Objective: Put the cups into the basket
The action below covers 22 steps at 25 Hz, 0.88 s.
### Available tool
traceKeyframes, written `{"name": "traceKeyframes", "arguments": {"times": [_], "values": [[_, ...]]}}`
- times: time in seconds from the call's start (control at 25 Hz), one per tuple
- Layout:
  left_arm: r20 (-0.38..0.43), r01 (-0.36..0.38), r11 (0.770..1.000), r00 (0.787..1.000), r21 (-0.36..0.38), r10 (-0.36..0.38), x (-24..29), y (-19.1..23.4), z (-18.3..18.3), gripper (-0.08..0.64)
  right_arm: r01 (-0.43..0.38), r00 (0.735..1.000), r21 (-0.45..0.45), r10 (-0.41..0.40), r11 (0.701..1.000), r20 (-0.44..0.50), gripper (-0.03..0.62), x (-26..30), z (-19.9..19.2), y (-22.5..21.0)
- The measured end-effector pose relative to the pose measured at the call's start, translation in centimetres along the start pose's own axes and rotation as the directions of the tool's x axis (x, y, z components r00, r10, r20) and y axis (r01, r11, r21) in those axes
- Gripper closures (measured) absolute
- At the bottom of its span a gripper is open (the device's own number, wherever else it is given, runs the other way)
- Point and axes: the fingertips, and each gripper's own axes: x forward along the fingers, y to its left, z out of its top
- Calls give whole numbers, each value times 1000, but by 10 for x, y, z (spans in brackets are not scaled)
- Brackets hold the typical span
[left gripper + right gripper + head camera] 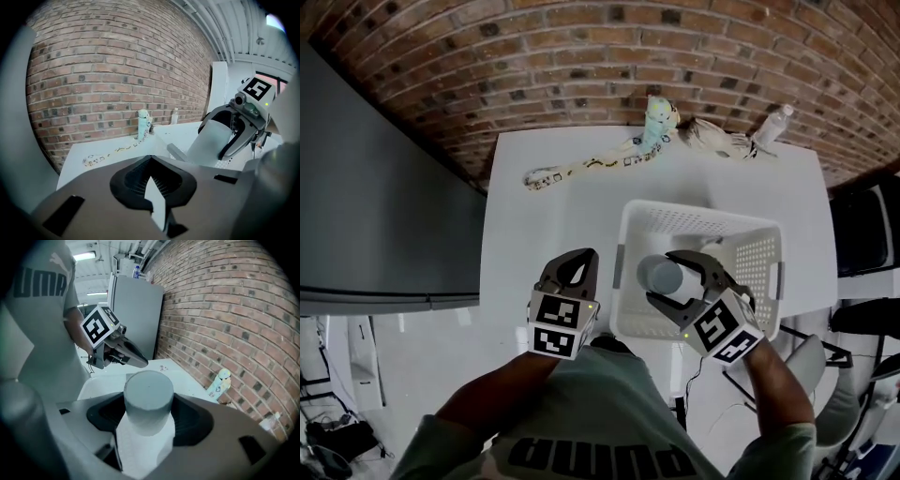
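A grey cup hangs over the near left part of the white slatted basket, with my right gripper shut on its sides. In the right gripper view the cup fills the space between the jaws, its flat end pointing away from the camera. The left gripper view shows the same cup tilted in those jaws above the basket. My left gripper hovers just left of the basket's rim, fingertips together, holding nothing. The basket's floor is partly hidden by the cup.
The white table carries a pale bottle-shaped toy, a printed strip, a crumpled wrapper and a clear plastic bottle along its far edge by the brick wall. A tall grey cabinet stands at the left.
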Motion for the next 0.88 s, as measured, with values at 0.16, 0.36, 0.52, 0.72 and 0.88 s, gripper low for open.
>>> {"name": "traceKeyframes", "arguments": {"times": [0.16, 0.36, 0.52, 0.72, 0.88], "values": [[-6, -13, 1000, 1000, -9, 13, 3, 3, -6, 557, -56, 998, -23, 56, 998, -30, 278, 13, -17, 1], [-27, -21, 1000, 999, -7, 21, 7, 8, -14, 557, -119, 992, -19, 118, 993, -44, 278, 31, -33, 6], [-37, -19, 1000, 999, -16, 18, 11, 10, -19, 557, -160, 985, -37, 156, 986, -76, 278, 48, -46, 14], [-39, -23, 1000, 999, -18, 22, 14, 11, -20, 557, -211, 970, -74, 199, 975, -139, 278, 68, -68, 24], [-42, -26, 1000, 999, -16, 25, 16, 12, -20, 557, -231, 961, -85, 213, 969, -178, 278, 79, -82, 29]]}}
